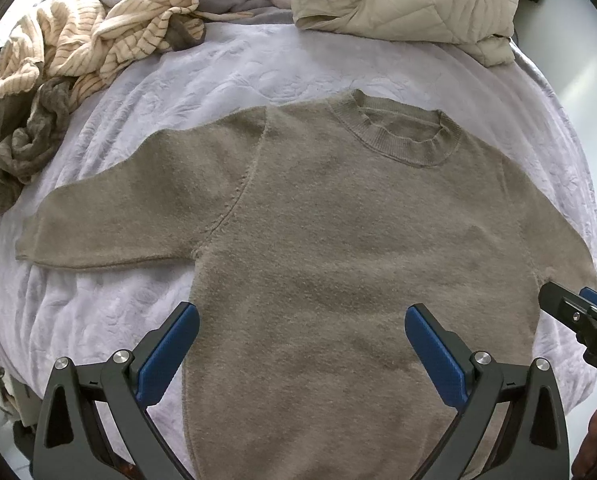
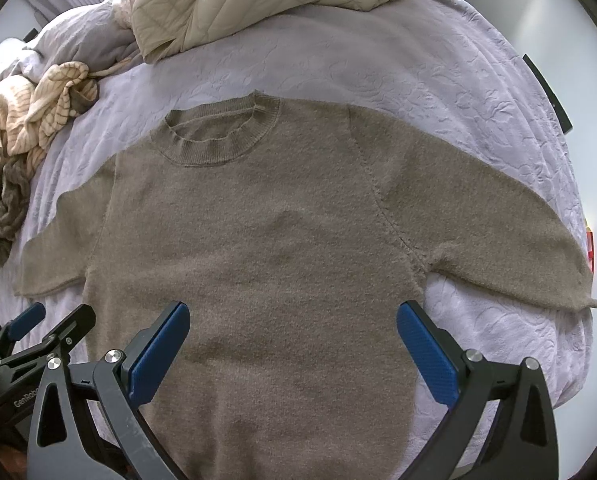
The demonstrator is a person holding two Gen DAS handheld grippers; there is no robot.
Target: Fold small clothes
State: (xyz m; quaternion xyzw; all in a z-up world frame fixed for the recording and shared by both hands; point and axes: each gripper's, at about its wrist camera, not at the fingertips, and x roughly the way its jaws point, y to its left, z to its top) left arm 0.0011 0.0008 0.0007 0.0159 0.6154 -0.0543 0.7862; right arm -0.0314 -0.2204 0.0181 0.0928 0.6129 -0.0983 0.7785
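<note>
Looking down, I see the bed [image 1: 258, 64] under its pale lilac embossed cover, and the taupe knit sweater [image 1: 338, 220] lies flat across its middle, collar away from me, both sleeves spread outward. A quilted beige jacket [image 1: 410, 4] and a striped cream garment [image 1: 94, 44] sit crumpled beyond it. My left gripper [image 1: 302, 322] hovers over the hem with fingers released wide; my right gripper [image 2: 292, 320] likewise hangs spread, holding nothing.

sweater [image 1: 338, 240]: taupe | bedspread [image 1: 258, 64]: lilac, embossed | jacket [image 1: 398, 4]: beige quilted
</note>
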